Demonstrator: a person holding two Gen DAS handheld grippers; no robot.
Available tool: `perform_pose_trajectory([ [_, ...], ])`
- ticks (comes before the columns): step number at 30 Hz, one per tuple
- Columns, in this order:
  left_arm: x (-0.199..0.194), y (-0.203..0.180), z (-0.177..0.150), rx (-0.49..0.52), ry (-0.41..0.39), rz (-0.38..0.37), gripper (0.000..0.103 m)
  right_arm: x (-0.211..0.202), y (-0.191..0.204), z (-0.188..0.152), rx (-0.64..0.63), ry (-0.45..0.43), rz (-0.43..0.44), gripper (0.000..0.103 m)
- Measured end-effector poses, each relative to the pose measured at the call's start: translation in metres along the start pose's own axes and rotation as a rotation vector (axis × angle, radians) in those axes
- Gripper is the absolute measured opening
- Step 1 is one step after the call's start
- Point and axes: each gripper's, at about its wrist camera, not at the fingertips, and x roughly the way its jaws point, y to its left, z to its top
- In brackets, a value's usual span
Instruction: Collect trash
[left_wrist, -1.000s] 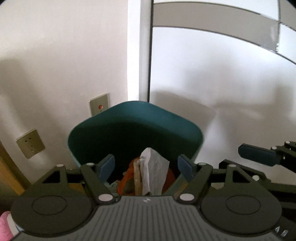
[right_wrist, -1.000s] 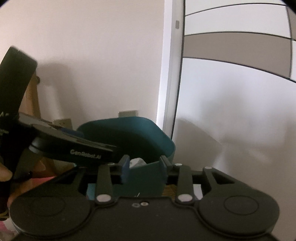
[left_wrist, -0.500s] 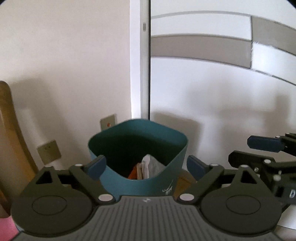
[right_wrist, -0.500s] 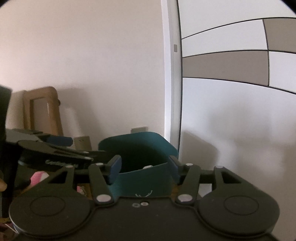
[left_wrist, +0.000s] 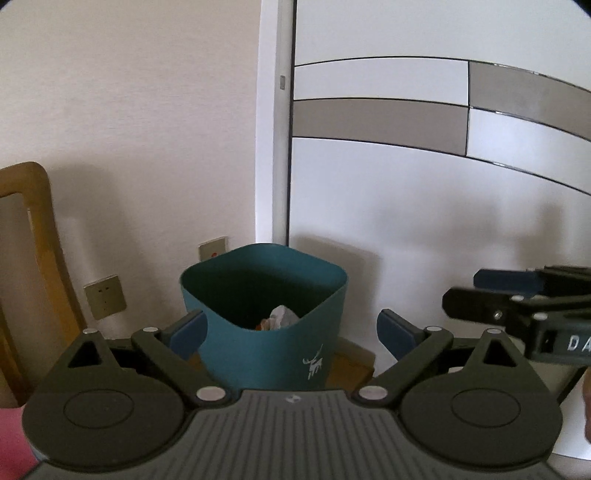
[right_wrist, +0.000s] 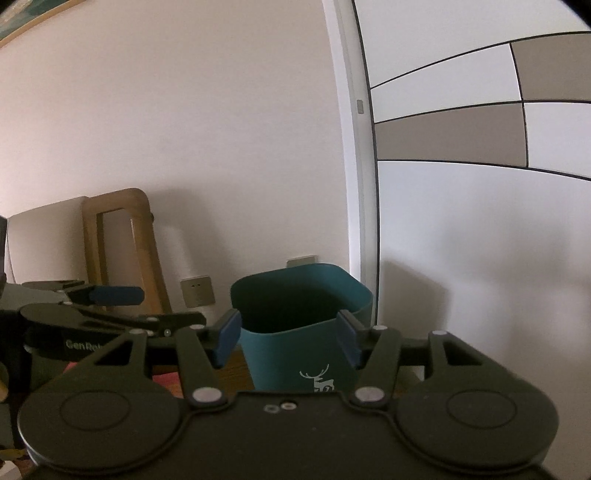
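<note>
- Soft, even daylight; no glare.
- Faint shadows fall rightward on the wall (left_wrist: 129, 147) and door (left_wrist: 424, 221).
- Fisheye bends edges; corners vignette dark.

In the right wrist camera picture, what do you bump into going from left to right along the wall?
Wooden chair frame → beige wall socket → teal trash bin → white door frame → white and grey panelled door.

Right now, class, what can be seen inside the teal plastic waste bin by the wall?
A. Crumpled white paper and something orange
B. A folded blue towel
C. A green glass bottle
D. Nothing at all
A: in the left wrist view, crumpled white paper and an orange scrap lie inside the teal plastic waste bin.
</note>
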Motion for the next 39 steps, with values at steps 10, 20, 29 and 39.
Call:
perform_pose_trajectory([
  [10, -0.021, -0.010, -0.006, -0.003, 0.023, 0.023, 0.099, -0.020, 0.003, -0.001, 0.025, 0.012, 0.024, 0.057],
  [20, -0.027, -0.009, -0.007, -0.030, 0.058, 0.013, 0.099, -0.029, 0.009, 0.000, 0.003, 0.016, 0.030, 0.057],
  [29, -0.029, -0.002, -0.005, -0.072, 0.074, 0.006, 0.099, -0.029, 0.011, 0.000, -0.008, 0.016, 0.027, 0.058],
  [39, -0.039, 0.003, -0.004, -0.077, 0.050, 0.000, 0.099, -0.029, 0.010, -0.001, 0.001, 0.024, 0.039, 0.058],
])
